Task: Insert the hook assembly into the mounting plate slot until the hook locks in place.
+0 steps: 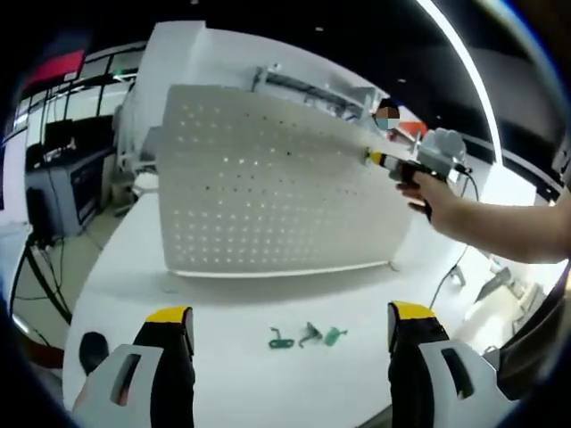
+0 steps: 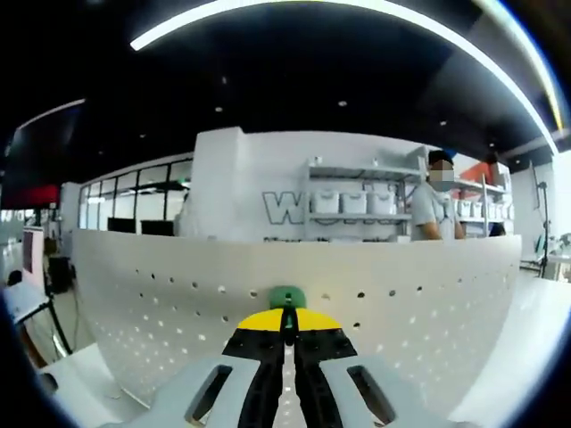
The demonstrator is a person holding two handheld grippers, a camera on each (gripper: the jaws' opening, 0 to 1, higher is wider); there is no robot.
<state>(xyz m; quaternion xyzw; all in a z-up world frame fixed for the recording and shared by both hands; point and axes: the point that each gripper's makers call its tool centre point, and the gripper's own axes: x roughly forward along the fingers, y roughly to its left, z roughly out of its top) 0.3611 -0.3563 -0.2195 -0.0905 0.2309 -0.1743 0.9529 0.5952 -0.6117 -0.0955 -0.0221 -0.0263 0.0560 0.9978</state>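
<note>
The left tool (image 1: 290, 332) hangs low over the near edge of the white bench (image 1: 223, 303), its two yellow-tipped jaws spread wide with nothing between them. Just beyond them, lying loose on the bench, are three small green hooks (image 1: 307, 337) in a short row. Farther off stands the perforated mounting plate (image 1: 268, 178), upright and tilted a little away, its near edge resting on the bench.

At the plate's far right corner a person's hand (image 1: 426, 189) grips the right tool (image 1: 375, 158) and holds it up level with the plate's upper edge, the forearm reaching in from the right. The yellow tips sit right at the plate's face.

From the right gripper view the picture is much closer: the right tool (image 2: 287, 318) has its jaws drawn together, pinching a green hook (image 2: 287, 298) whose rounded top sticks out just past the tips. The hook is pressed up against or just short of the mounting plate (image 2: 161, 294), in line with a row of holes; I cannot tell whether it has entered one. Behind the plate a person (image 2: 434, 207) stands by white shelves (image 2: 357, 201) against the far wall.
</note>
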